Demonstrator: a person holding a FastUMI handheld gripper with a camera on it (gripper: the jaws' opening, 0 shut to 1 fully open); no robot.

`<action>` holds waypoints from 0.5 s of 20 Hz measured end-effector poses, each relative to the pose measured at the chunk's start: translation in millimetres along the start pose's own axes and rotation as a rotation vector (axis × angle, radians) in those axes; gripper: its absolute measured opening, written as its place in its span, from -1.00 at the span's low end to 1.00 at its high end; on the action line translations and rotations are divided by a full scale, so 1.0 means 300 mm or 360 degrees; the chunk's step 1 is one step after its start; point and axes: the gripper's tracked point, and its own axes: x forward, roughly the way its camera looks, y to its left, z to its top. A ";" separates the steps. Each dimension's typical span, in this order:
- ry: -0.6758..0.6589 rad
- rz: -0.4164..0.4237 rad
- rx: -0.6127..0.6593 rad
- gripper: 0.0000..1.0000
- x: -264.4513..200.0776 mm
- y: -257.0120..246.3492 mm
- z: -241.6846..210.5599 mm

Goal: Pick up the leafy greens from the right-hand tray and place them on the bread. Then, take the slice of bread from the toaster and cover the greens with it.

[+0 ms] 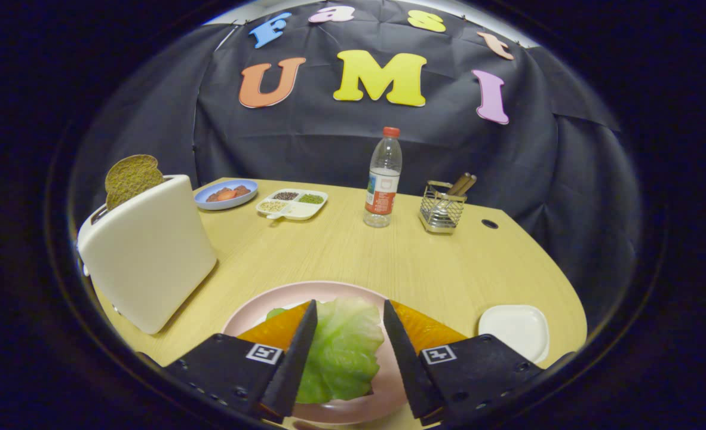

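Green and crinkled, the leafy greens (341, 349) lie on the pink plate (329, 291), between the black fingers (296, 352) of the gripper (348, 352), which stand apart and do not press on the leaf. Whether bread lies under the leaf I cannot tell. Off to the left on the wooden table (401, 263) stands the white toaster (147, 254), a brown slice of bread (131, 178) poking out of its slot. To the right sits a white tray (514, 328). Beyond, a water bottle (383, 179) and a wire basket (442, 209) stand near the wall.
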 end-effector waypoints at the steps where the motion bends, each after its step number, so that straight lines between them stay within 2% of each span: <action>1: -0.0016 -0.0007 -0.0007 0.64 -0.025 -0.005 0.013; 3: -0.0047 0.0010 -0.0006 0.92 -0.077 0.006 0.040; 10: -0.0189 0.0010 0.0013 0.91 -0.300 0.069 0.217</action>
